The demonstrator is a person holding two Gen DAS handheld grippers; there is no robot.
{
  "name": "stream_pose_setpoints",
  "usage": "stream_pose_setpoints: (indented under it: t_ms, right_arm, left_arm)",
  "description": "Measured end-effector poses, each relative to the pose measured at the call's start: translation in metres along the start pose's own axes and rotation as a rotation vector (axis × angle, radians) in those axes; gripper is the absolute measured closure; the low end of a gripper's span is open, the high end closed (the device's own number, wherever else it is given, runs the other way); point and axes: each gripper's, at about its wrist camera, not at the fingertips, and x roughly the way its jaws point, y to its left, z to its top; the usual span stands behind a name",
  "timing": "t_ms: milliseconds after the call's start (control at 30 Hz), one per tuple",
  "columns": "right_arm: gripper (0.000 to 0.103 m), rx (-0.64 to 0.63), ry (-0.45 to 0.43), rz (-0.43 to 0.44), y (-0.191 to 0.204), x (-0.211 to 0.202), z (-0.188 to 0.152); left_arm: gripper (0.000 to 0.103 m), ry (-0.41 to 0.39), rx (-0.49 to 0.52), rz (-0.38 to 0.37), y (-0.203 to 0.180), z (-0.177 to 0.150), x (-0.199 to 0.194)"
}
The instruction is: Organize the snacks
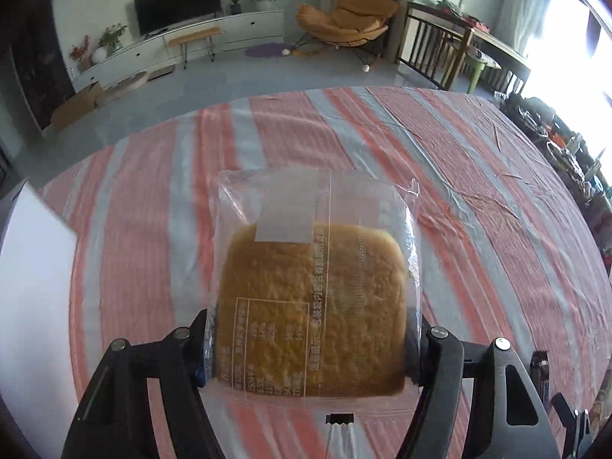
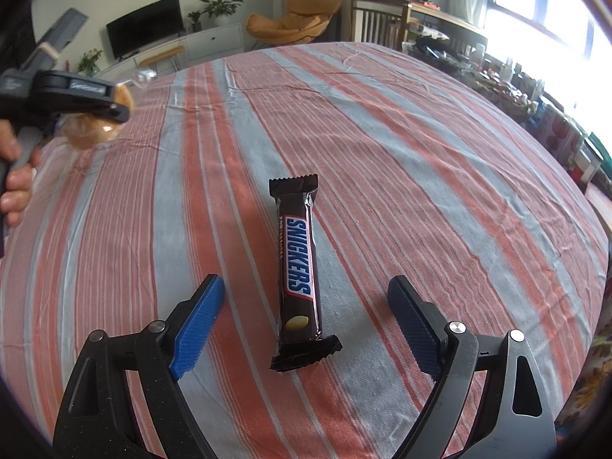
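Gripping a packaged sponge cake (image 1: 313, 298) by its two side edges, the left tool (image 1: 311, 338) holds the clear wrapper up off the striped tablecloth (image 1: 478, 199); the right wrist view shows the same cake (image 2: 90, 130) hanging in the air under the tool's black fingers, with a person's hand (image 2: 15, 176) around the handle. The cake is a golden-brown square sealed in transparent film printed with white text and a nutrition table (the characters are too blurred to read), and a pale label sits across its far edge. A white panel (image 1: 34, 287) stands at the left border of the left wrist view; what it belongs to I cannot tell.

The right tool (image 2: 306, 300) stands wide open, its blue-padded fingers (image 2: 199, 317) low over the worktop and clear of everything. Between them, touching neither pad, a Snickers bar (image 2: 298, 267) lies flat on the cloth, lengthwise along the tool's pointing direction, its near crimped end just inside the fingertips and its far end pointing towards the middle of the worktop. The bar is well apart from the lifted cake.

Beyond the worktop are a television (image 1: 178, 4) on a white cabinet, potted plants, an orange lounge chair (image 1: 344, 19) and a bright window (image 2: 547, 19).
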Motion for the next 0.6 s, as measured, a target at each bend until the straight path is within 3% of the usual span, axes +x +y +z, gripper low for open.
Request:
stream_pose_setpoints:
  t_ms: [133, 333, 467, 600]
  right_arm:
    - [0.013, 0.0, 0.0, 0.0, 0.0, 0.0, 0.0]
    - [0.013, 0.0, 0.0, 0.001, 0.0, 0.0, 0.0]
    - [0.013, 0.0, 0.0, 0.0, 0.0, 0.0, 0.0]
    - [0.013, 0.0, 0.0, 0.001, -0.001, 0.0, 0.0]
  left_arm:
    - [0.032, -0.002, 0.032, 0.058, 0.011, -0.072, -0.051]
    - [0.032, 0.029, -0.02, -0.001, 0.014, -0.17, -0.084]
    - [0.03, 0.004, -0.03, 0.005, 0.01, -0.194, -0.076]
    - [0.008, -0.058, 0.013, 0.046, 0.003, -0.197, -0.063]
